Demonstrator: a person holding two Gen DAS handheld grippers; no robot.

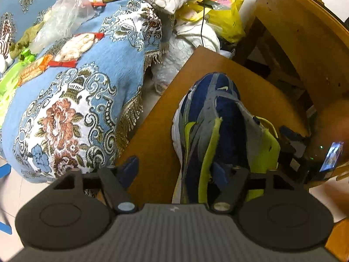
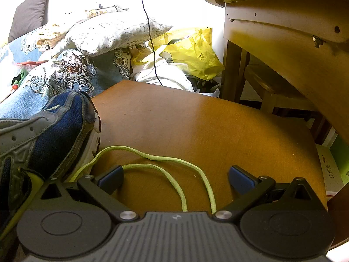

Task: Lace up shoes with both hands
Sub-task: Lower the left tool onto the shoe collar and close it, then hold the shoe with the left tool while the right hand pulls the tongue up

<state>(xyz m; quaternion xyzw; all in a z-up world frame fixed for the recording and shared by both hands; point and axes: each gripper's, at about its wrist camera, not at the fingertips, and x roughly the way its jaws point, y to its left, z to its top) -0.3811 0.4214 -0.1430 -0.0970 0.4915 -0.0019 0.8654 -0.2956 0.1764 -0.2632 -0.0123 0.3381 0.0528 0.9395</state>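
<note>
**Two open grippers over an unlaced sneaker on a wooden board**

A blue and grey sneaker (image 1: 209, 118) with lime-green trim lies on a brown wooden board (image 1: 161, 113), its toe pointing away from the left wrist camera. Its tongue area is open and its eyelets look empty.

The left gripper (image 1: 174, 170) hangs over the heel end of the shoe. Its jaws stand apart: one blue-padded finger (image 1: 130, 168) is over the bare board to the left of the shoe, the other is down against the shoe's open collar. Whether that pad touches the shoe cannot be told. The pads do not press on anything from both sides.

The right gripper (image 2: 175, 178) is to the side of the shoe, above the board, with its jaws spread wide. A lime-green shoelace (image 2: 165, 159) runs from the side of the shoe across the board in two loose curves that pass between the open fingers and disappear under the gripper body. Neither pad closes on it; the left pad sits just beside one strand.

Beyond the board lie a blue floral cushion (image 1: 72, 100), a yellow plastic bag (image 2: 192, 52), and a wooden chair (image 2: 283, 50) at the right.
</note>
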